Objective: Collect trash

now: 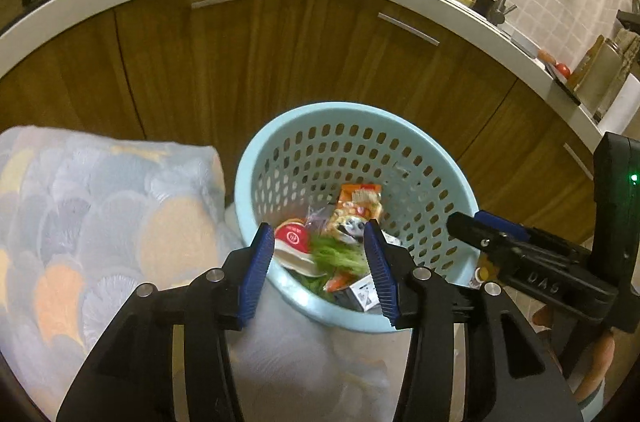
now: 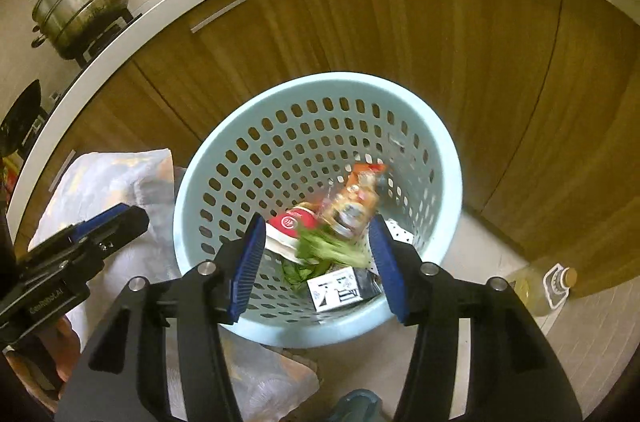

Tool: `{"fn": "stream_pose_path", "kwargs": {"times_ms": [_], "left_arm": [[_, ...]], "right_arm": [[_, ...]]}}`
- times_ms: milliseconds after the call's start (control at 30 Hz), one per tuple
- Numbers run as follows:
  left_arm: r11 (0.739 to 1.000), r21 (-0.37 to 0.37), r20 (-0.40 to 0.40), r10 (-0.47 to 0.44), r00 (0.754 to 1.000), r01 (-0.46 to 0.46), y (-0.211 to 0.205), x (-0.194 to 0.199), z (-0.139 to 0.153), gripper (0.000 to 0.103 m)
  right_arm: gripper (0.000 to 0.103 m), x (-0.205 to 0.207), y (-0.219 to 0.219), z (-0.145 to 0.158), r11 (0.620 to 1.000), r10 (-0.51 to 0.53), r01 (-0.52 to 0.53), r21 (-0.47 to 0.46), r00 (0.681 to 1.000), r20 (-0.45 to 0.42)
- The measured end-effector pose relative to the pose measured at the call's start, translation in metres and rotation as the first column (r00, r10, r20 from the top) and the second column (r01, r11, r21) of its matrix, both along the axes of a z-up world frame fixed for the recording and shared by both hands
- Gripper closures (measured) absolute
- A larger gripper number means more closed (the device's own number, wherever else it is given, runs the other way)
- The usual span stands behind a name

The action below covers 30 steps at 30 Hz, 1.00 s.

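Hovering over the basket, both the left tongs and right tongs stand apart, gripping nothing. Green scraps look mid-fall at six o'clock inside the rim, among the wrappers; keep the tongs centred until everything settles.

Your left gripper: black linkage arms, ribbed blue pads, silver pivot pins. Your right gripper: same build; green light, white lettering on body.

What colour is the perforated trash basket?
Light blue basket, clearest in the right wrist view.
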<state>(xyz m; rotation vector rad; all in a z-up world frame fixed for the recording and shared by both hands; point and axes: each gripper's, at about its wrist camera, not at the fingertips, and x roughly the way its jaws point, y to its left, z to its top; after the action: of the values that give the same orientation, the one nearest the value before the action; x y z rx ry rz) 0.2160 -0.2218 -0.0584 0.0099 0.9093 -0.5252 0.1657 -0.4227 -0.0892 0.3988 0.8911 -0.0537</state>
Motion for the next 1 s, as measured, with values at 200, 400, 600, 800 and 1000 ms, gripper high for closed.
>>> {"fn": "stream_pose_path", "kwargs": {"times_ms": [200, 400, 600, 800, 1000], "left_arm": [[0.998, -0.052, 0.03, 0.028, 0.999, -0.026, 0.022, -0.017, 0.013, 0.057], [0.993, -0.09, 0.097, 0.087, 0.992, -0.078, 0.049, -0.046, 0.035, 0.042], [0.974, -0.111, 0.187, 0.216, 0.958, -0.198, 0.086, -0.091, 0.055, 0.027], [0.952, -0.07, 0.333, 0.304, 0.893, -0.298, 0.106, -0.125, 0.066, 0.02], [0.929, 0.02, 0.447, 0.323, 0.835, -0.37, 0.101, -0.138, 0.064, 0.02]], "right_arm": [[0.053, -0.013, 0.021, 0.015, 0.999, 0.036, -0.035, -0.014, 0.999, 0.038], [0.053, -0.032, 0.053, 0.042, 0.996, 0.083, -0.079, -0.044, 0.991, 0.101], [0.049, -0.055, 0.083, 0.069, 0.994, 0.083, -0.068, -0.088, 0.982, 0.17], [0.041, -0.08, 0.098, 0.088, 0.993, 0.02, 0.008, -0.117, 0.971, 0.238], [0.036, -0.1, 0.105, 0.095, 0.987, -0.02, 0.066, -0.144, 0.953, 0.301]]}}
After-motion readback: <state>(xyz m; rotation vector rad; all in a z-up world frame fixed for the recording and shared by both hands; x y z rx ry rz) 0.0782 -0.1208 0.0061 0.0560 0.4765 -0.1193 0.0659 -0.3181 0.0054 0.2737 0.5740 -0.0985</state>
